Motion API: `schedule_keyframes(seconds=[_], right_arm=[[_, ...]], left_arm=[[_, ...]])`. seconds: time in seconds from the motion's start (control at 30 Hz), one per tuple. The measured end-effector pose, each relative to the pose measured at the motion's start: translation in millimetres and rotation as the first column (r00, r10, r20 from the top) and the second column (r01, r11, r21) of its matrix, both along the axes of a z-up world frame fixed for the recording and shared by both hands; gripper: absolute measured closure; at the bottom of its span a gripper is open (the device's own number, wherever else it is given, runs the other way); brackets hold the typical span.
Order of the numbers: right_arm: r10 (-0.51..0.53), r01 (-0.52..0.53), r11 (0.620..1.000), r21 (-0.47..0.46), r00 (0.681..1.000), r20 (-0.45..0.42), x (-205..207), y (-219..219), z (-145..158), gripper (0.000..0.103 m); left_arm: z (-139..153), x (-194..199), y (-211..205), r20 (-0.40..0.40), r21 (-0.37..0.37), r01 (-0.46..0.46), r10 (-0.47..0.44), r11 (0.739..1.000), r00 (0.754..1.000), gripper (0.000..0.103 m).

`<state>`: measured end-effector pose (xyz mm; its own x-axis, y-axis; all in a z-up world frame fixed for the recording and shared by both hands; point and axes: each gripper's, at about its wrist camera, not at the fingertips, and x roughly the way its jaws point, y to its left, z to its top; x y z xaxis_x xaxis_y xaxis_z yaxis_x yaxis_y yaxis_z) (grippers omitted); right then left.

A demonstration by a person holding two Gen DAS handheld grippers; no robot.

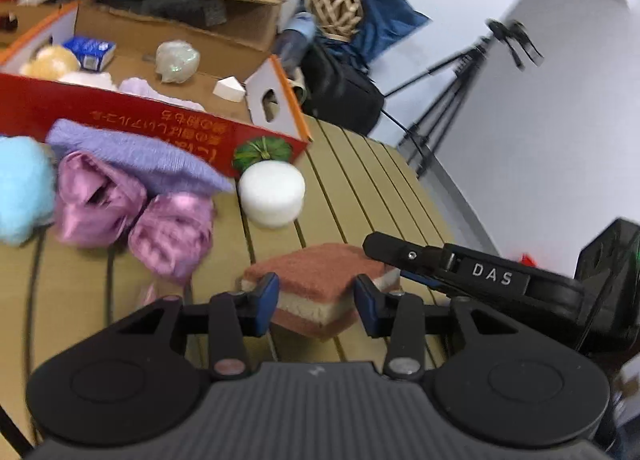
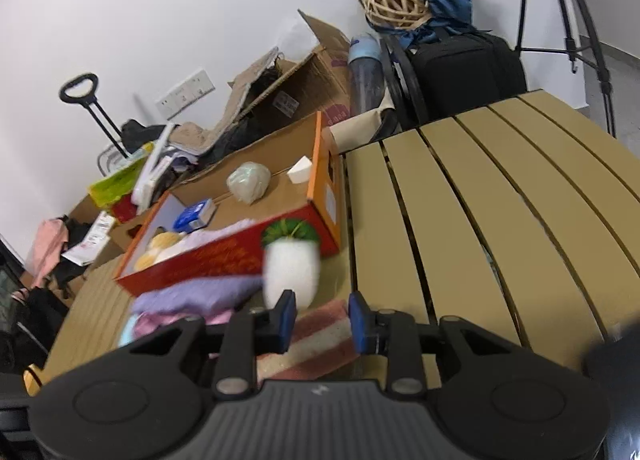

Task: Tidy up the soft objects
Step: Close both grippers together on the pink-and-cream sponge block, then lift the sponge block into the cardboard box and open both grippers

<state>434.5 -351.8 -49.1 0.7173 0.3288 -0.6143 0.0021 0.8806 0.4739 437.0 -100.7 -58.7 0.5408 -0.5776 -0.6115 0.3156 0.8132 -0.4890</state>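
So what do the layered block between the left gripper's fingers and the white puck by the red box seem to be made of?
Layered block: looks like sponge, a coarse reddish-brown scouring face over a porous cream foam core, another reddish layer beneath. The left gripper straddles it, apparently open.

White puck: probably dense foam or sponge; matte, faintly grainy, with softly rounded edges. Motion blur in the right wrist view leaves it open.

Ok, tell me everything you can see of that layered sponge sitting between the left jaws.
The rectangular layered sponge has a reddish-brown fuzzy top, a cream foam middle and a reddish-brown bottom layer. It looks soft and uncompressed, lying flat on the tan slatted table, one corner toward the camera. The left gripper is open, its blue-padded jaws flanking the sponge's sides; contact is unclear. The right gripper, also open, hovers over it. The white foam cylinder sits apart behind it.
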Motion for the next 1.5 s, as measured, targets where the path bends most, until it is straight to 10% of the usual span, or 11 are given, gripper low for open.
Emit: schedule_keyframes(seconds=[0.37,0.9,1.13,1.5], right_arm=[[0.207,-0.222,0.971,-0.09,0.967,-0.15,-79.7,90.4,-20.1,0.071],[0.09,-0.095,0.991,-0.092,0.994,-0.058,-98.2,83.2,-11.9,0.071],[0.124,-0.131,0.988,-0.079,0.989,-0.086,-90.3,91.9,-18.9,0.073],[0.125,-0.117,0.988,-0.103,0.989,0.083,-62.6,99.3,46.7,0.082]], left_arm=[[-24.7,-68.7,79.1,-0.147,0.04,-0.102,0.106,0.994,0.983,0.06],[-35.4,-66.8,93.8,-0.128,-0.018,-0.18,0.176,0.983,0.976,0.057],[-38.8,-67.6,88.9,-0.145,-0.035,-0.151,0.145,0.988,0.979,0.072],[28.0,-41.4,101.0,-0.005,-0.101,-0.189,0.189,0.977,0.982,0.075]])
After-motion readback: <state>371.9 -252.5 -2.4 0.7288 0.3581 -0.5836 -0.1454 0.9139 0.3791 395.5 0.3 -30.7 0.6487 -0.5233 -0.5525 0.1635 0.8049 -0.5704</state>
